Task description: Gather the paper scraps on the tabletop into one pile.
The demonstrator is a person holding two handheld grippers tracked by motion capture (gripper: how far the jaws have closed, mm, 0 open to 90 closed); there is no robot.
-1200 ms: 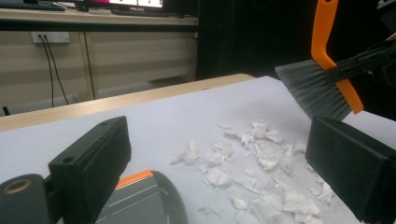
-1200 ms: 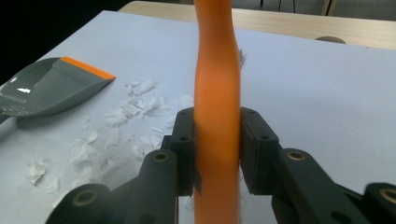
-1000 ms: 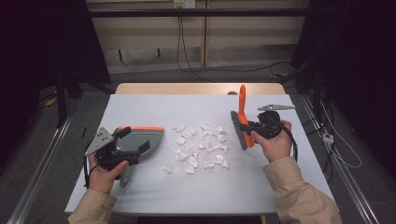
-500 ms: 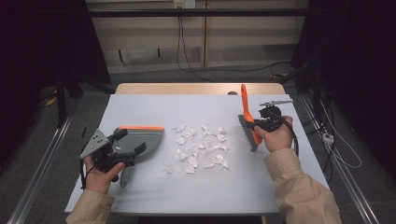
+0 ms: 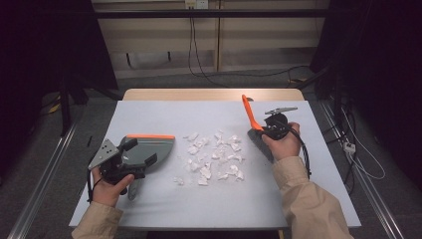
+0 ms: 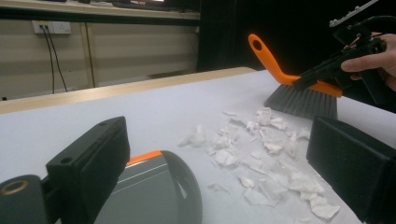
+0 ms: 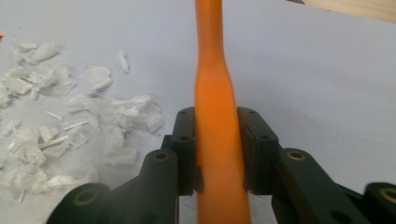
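A heap of white paper scraps (image 5: pixel 214 154) (image 6: pixel 271 154) (image 7: pixel 60 126) lies in the middle of the grey table (image 5: pixel 164 117). Right of the heap stands a hand brush (image 5: pixel 250 114) (image 6: pixel 303 95) (image 7: pixel 215 93) with an orange handle and dark bristles resting on the table. My right gripper (image 5: pixel 263 130) (image 7: pixel 217 126) is shut on that handle. Left of the heap lies a grey dustpan (image 5: pixel 154 147) (image 6: pixel 154 191) with an orange rim, its mouth facing the scraps. My left gripper (image 5: pixel 139 152) (image 6: pixel 219 140) hovers over the pan, jaws wide apart.
The table's far edge is a wooden strip (image 5: pixel 209 93). Metal rails (image 5: pixel 45 184) run along the floor on both sides. Cables and a power strip (image 5: pixel 348 147) lie on the floor to the right. Bare tabletop stretches behind and in front of the scraps.
My right gripper has shifted the brush slightly, and the handle's tip now leans more to the left. The left gripper and dustpan have barely moved.
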